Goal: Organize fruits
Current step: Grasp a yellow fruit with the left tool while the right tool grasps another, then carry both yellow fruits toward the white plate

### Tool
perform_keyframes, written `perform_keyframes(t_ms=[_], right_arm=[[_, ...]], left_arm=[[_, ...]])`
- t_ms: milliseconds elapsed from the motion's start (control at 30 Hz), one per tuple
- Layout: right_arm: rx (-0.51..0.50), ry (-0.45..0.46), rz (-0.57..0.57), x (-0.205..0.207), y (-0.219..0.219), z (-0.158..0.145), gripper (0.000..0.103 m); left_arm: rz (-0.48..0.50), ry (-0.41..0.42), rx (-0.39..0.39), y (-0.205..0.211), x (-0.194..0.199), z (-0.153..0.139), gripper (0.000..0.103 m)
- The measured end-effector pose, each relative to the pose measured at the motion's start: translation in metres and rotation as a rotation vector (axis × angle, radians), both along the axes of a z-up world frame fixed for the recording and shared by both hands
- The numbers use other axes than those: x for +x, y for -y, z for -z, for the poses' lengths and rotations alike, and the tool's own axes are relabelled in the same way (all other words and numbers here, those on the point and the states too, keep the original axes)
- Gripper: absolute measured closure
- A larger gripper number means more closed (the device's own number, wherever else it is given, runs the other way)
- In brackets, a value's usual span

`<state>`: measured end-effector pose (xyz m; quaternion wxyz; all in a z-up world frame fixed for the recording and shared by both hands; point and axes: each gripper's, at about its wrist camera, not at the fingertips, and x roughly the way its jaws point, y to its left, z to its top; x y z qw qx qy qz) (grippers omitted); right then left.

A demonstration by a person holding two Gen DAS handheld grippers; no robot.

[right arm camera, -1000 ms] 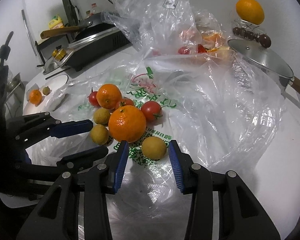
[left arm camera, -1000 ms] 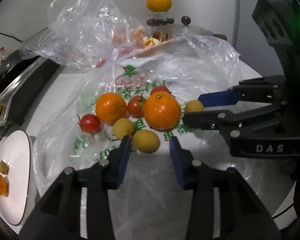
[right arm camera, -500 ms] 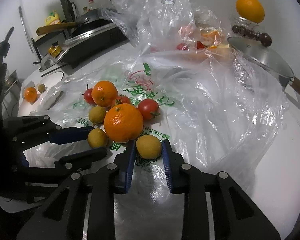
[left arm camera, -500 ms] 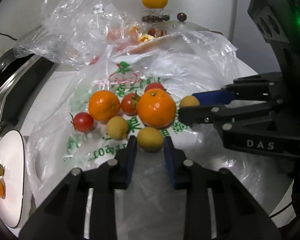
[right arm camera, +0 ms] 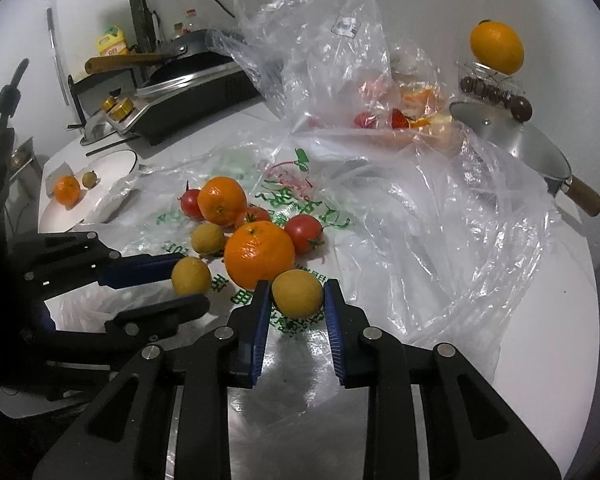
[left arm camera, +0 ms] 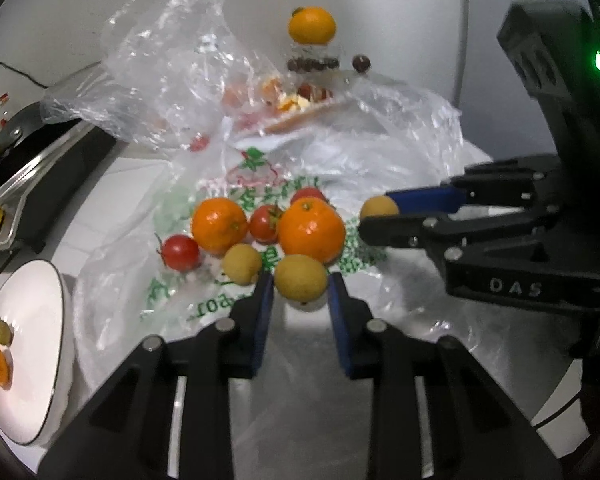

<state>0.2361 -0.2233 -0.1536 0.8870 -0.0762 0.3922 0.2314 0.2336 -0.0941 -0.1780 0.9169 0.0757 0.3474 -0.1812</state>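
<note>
Since a second ago both grippers have narrowed from wide apart onto yellow fruits, so two picks look almost done. The left gripper (left arm camera: 300, 292) pinches one yellow fruit (left arm camera: 301, 283) and the right gripper (right arm camera: 296, 300) pinches another (right arm camera: 297, 293), both on the bag (right arm camera: 420, 240) beside the orange (right arm camera: 259, 254); the plate (right arm camera: 112, 160) waits farther left.

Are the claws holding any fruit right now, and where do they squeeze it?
Yes. The left claw pinches one small yellow fruit by its sides; the right claw pinches another yellow fruit the same way.
</note>
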Motion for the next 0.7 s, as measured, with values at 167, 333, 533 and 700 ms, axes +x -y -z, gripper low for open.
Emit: perform_keyframes(t_ms=[167,333,533,700], right_arm=[[-0.001,0.022,-0.007,-0.006,-0.005,-0.009,0.074],[-0.001,0.052,-0.032,-0.016,-0.015,-0.020,0.074],[-0.010,0.067,-0.050,-0.023,-0.029,-0.025,0.074],[-0.018,0.075,-0.068,-0.028,-0.045,-0.029,0.074]], left_arm=[[-0.039,0.041,-0.052,-0.016,-0.010,-0.014,0.074],[-0.056,0.061,-0.062,-0.029,-0.019,-0.019,0.074],[-0.081,0.081,-0.073,-0.045,-0.031,-0.023,0.074],[-0.104,0.095,-0.079,-0.062,-0.039,-0.024,0.074]])
